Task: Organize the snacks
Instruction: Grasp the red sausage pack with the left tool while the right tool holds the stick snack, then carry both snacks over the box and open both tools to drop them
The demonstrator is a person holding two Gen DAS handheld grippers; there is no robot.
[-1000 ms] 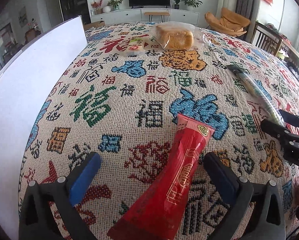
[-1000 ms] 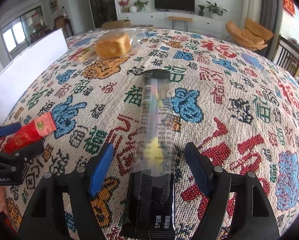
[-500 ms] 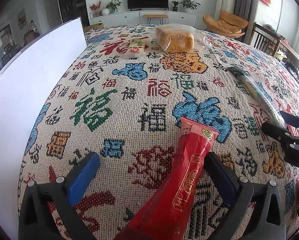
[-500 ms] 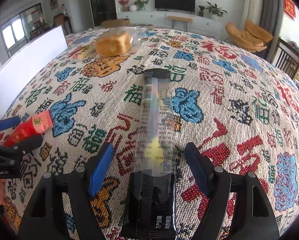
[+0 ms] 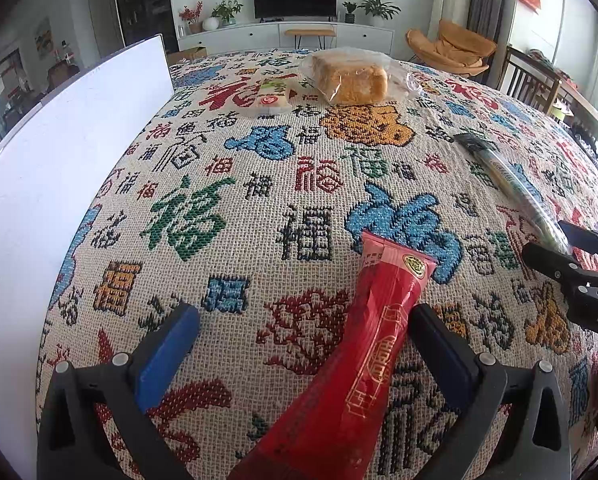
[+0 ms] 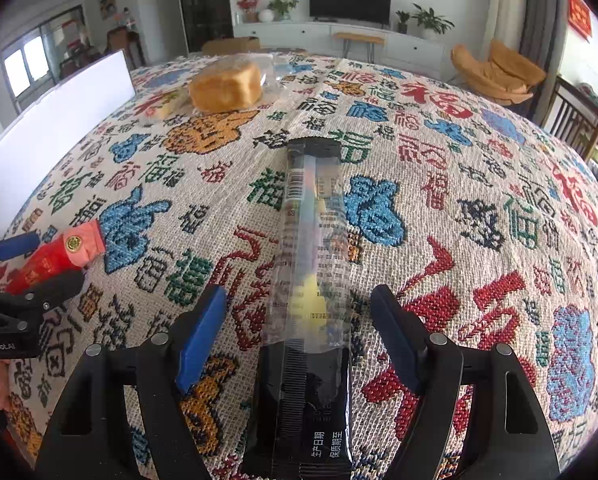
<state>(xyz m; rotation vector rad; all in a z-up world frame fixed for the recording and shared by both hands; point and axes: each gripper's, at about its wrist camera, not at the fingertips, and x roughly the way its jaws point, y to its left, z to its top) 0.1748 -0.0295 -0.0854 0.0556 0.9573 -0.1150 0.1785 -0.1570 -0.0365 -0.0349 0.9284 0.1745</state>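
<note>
Nothing has moved since the earlier frames: both tongs hover wide over the tablecloth (image 5: 259, 184). Nearest, the left gripper (image 5: 299, 340) straddles the red packet (image 5: 375, 344), its right pad beside or just touching it, nothing clamped; the right gripper (image 6: 299, 312) brackets the clear-and-black packet (image 6: 313, 240), untouched. Sorting looks barely begun. Farther off lie the small wrapped snack (image 5: 273, 98) and bagged bread (image 5: 351, 76). Open cloth between; white board (image 5: 59, 152) walls the left
</note>
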